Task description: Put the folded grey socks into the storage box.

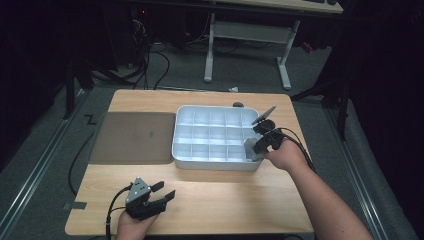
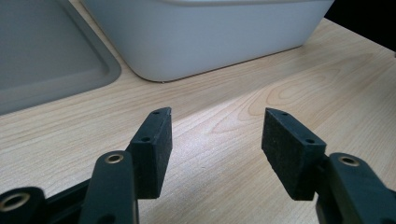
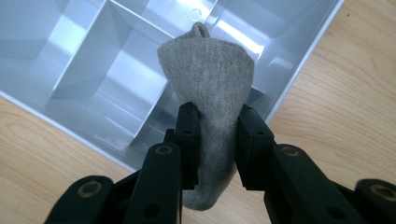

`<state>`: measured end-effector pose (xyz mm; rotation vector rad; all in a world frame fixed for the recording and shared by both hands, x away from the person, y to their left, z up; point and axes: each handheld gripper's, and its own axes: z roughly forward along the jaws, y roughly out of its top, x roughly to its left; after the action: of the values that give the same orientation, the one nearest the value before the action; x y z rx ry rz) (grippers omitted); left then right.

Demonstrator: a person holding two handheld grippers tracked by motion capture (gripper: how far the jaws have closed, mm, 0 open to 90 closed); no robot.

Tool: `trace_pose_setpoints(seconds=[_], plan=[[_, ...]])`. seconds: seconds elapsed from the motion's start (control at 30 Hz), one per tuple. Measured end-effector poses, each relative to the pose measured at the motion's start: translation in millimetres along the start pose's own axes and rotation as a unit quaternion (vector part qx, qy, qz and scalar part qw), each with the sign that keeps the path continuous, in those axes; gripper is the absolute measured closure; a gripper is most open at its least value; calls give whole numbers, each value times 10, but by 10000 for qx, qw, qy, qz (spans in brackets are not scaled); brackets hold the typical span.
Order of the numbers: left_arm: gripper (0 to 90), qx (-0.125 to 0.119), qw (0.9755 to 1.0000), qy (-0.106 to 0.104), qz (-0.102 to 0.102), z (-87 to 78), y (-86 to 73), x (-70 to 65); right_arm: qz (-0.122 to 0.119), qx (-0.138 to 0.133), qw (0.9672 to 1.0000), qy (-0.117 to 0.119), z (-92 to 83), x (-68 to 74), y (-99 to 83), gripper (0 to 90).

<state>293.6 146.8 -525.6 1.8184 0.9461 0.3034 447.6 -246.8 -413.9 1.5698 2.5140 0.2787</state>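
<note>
A white tray [image 1: 182, 150] divided into several compartments stands in the middle of the wooden table. My right gripper [image 1: 256, 146] hangs over the tray's near right corner, shut on a folded grey sock [image 3: 208, 79]. In the right gripper view the sock sticks out past the pads, above a corner compartment of the tray [image 3: 299, 70]. My left gripper [image 1: 165, 191] rests low over the table's front left, open, with only bare wood between its pads [image 2: 152, 149]. The tray's near wall [image 2: 210, 37] rises ahead of it.
A flat grey lid or mat [image 1: 132, 137] lies left of the tray, touching its side. A small dark object [image 1: 238, 105] sits at the table's far edge behind the tray. Beyond the table stand a desk frame [image 1: 247, 35] and cables on the floor.
</note>
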Motion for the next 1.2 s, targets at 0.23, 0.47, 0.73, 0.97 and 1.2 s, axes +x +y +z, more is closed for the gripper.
trace_pose_setpoints(seconds=[0.23,0.47,0.73,0.97,1.2], plan=[[438,-21,10000,12,-13,-23,4,7,-37,124,9999,-80,98,25,19,743],[439,-8,10000,17,-11,-18,0,5,-210,263,9993,-175,177,51,49,748],[439,-12,10000,10,-16,-11,-3,-5,-323,342,9986,-258,238,77,59,750],[439,-7,10000,4,-21,-9,-4,-7,-461,391,9977,-300,279,78,67,751],[439,2,10000,4,-16,-6,-6,-9,-499,461,9972,-308,325,86,75,752]])
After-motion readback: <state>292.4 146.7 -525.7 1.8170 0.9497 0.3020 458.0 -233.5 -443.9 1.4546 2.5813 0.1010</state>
